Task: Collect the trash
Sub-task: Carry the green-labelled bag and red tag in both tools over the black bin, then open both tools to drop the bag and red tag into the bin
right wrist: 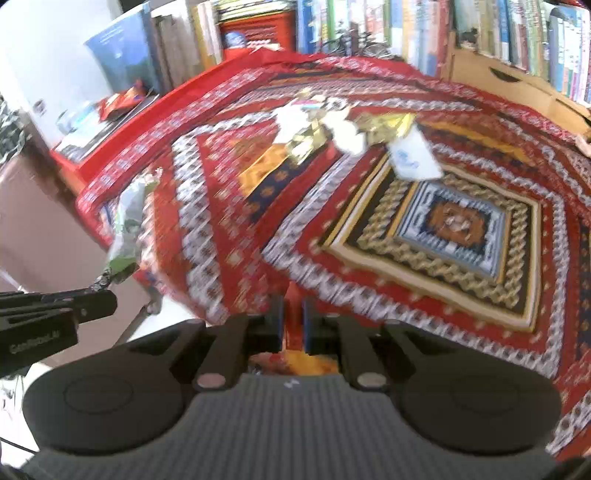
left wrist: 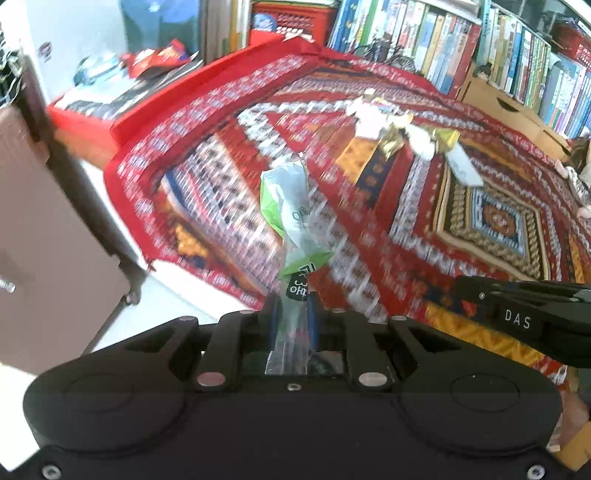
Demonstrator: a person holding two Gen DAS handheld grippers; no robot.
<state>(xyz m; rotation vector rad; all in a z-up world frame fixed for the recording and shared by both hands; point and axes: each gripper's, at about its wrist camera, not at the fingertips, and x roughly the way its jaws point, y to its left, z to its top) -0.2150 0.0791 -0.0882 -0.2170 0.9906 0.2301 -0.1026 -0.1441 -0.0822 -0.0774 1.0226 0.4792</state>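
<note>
blurred: patterned cloth (left wrist: pixel 229 206), book spines (left wrist: pixel 436 40) unreadable | hidden: wrapper (left wrist: pixel 291 229) base between jaws

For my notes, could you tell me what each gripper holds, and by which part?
Left gripper is shut on the green wrapper, pinching its lower end. Right gripper is shut, holding nothing.

A red patterned woven cloth (left wrist: pixel 369 206) covers the bench — behind it, a long bookshelf of colourful upright books (left wrist: pixel 461 44), a red plastic crate (left wrist: pixel 291 22) and a pale wooden box (right wrist: pixel 517 81).
</note>
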